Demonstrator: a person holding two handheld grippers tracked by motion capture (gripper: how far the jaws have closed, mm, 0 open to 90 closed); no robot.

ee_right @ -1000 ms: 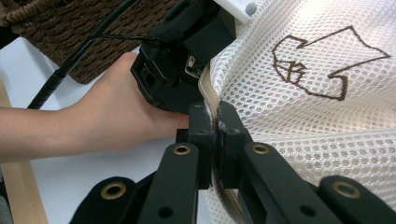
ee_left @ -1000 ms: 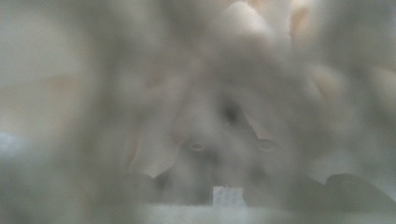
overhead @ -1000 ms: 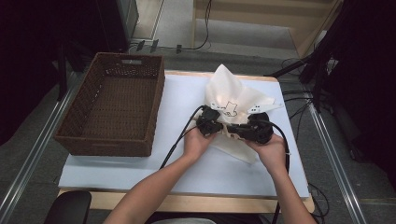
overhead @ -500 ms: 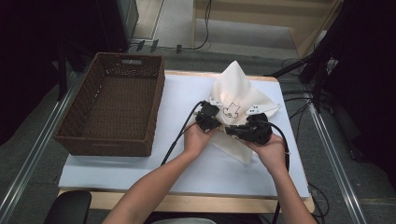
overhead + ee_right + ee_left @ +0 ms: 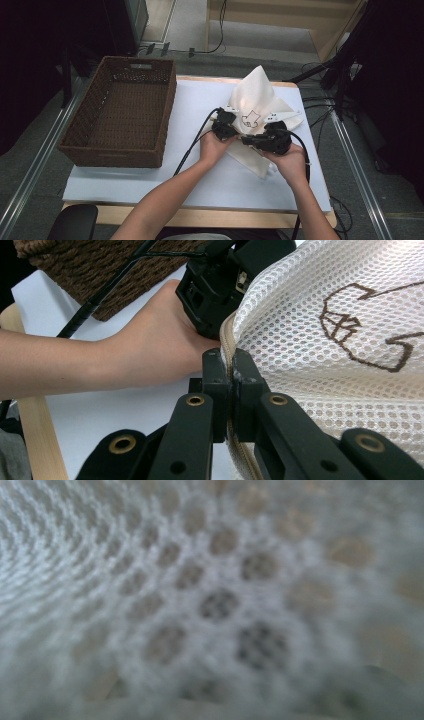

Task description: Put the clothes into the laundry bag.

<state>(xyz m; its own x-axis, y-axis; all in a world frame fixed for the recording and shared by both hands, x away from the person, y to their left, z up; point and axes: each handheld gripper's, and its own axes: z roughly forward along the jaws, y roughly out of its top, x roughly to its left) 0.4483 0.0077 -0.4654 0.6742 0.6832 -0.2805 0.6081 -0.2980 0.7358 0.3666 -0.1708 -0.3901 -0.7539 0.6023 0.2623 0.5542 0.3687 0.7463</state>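
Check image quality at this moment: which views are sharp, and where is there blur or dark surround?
High view: table evenly lit, surroundings dark, mesh bag and wicker basket clear. Left gripper view: the mesh lies so close that it is badly out of focus. Right gripper view: sharp on the right gripper clamping the bag's zipper edge.

— What have you got there?

— A white mesh bag (image 5: pixel 260 97) with a dark drawn figure on it, lifted into a peak over the right half of the white table (image 5: pixel 150 175). My left gripper (image 5: pixel 223 125) is at its left edge, my right gripper (image 5: pixel 267 140) at its lower right.

— Are the jaws clamped on it?

— Probably, but from up here the fabric hides them.

— And the basket?

— The brown wicker basket (image 5: pixel 120 120) sits on the left, apart from the bag. Black cables trail from both grippers toward me.
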